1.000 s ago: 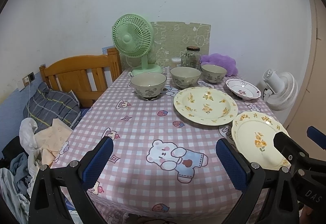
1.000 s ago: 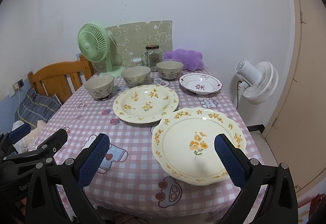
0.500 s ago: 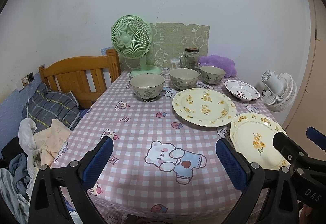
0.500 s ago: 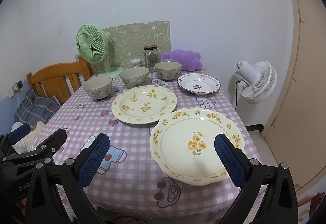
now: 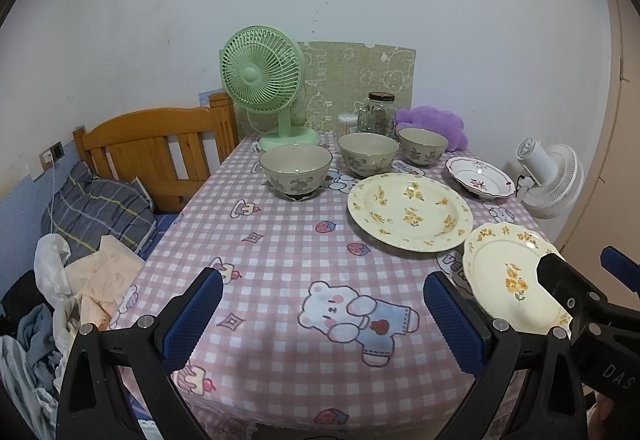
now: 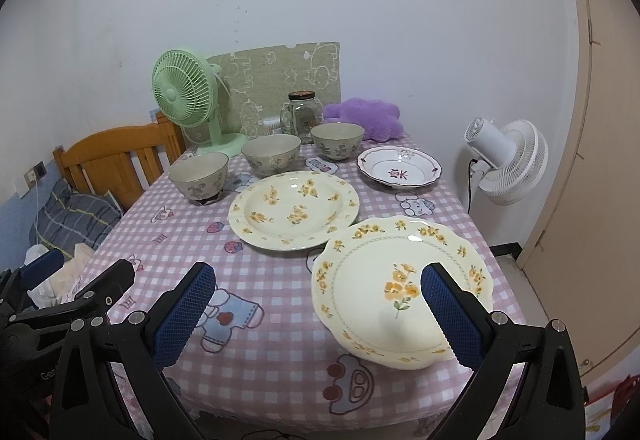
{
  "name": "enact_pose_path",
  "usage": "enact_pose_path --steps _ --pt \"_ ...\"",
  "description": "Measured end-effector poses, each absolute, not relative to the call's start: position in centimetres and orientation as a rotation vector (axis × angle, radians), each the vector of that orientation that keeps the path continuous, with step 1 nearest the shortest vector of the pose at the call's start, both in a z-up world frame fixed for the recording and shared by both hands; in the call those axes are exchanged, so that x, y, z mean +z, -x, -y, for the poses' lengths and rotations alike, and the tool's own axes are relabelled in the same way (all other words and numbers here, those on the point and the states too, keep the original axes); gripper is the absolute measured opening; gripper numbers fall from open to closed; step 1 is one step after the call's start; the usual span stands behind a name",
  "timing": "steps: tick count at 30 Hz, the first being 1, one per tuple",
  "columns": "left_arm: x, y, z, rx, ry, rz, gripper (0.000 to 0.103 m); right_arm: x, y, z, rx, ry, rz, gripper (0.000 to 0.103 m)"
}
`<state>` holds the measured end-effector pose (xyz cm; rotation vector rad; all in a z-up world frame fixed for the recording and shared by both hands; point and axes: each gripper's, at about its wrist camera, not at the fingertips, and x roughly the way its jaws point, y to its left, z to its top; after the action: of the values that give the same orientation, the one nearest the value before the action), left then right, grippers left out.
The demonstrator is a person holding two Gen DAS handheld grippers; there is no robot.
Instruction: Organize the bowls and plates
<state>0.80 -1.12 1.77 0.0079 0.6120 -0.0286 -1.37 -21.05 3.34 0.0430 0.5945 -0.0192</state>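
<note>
Where "DAS" marks its body, right hand-held gripper (image 6: 316, 304) agape, left hand-held gripper (image 5: 320, 312) likewise, nothing grasped.

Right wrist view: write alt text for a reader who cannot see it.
An open right gripper hangs over a checked tablecloth, just short of a yellow-flowered plate. Beyond lie a second flowered plate, a white dish and three bowls.
</note>
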Motion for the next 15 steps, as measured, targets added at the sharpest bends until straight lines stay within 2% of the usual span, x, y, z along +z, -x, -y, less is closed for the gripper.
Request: enact_pose_path --steps 15 --pt "2.8 -3.5 -0.7 -0.087 -0.02 -0.632 0.098 4.3 -0.2 18.9 -0.049 -0.06 -0.623 0.103"
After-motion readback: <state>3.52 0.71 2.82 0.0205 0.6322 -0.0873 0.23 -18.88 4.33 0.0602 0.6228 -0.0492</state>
